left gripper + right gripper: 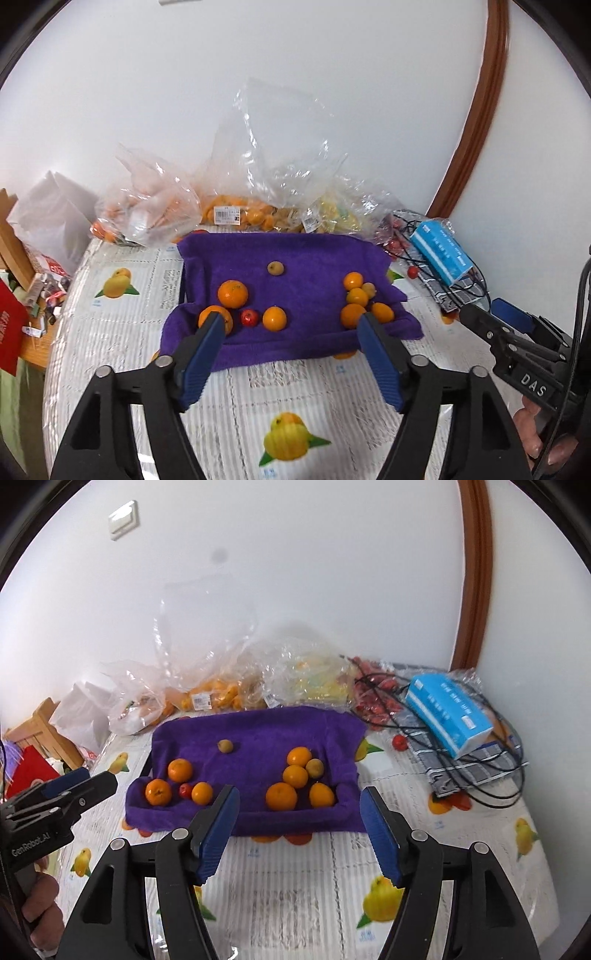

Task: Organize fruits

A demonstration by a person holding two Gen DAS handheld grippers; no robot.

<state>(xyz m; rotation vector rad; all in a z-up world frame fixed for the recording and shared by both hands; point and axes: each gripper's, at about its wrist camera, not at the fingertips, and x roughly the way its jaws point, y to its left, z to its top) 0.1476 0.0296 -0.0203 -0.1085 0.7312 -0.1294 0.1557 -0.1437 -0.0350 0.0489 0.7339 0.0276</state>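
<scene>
A purple towel (295,295) (258,734) lies on the table with its edges raised like a tray. On it rest several oranges: a left group around one large orange (232,294) (180,770) with a small red fruit (249,317) (185,790), and a right cluster (355,297) (295,775). A small brownish fruit (275,268) (225,746) sits alone toward the back. My left gripper (291,321) is open, above the towel's near edge, nothing between its blue pads. My right gripper (299,801) is open too, also empty.
Clear plastic bags of oranges (236,214) (214,698) and other fruit stand behind the towel against the wall. A blue tissue pack (443,254) (448,709), black cables (480,771) and a loose red fruit (399,742) lie at right. Clutter and a wooden frame (40,723) crowd the left.
</scene>
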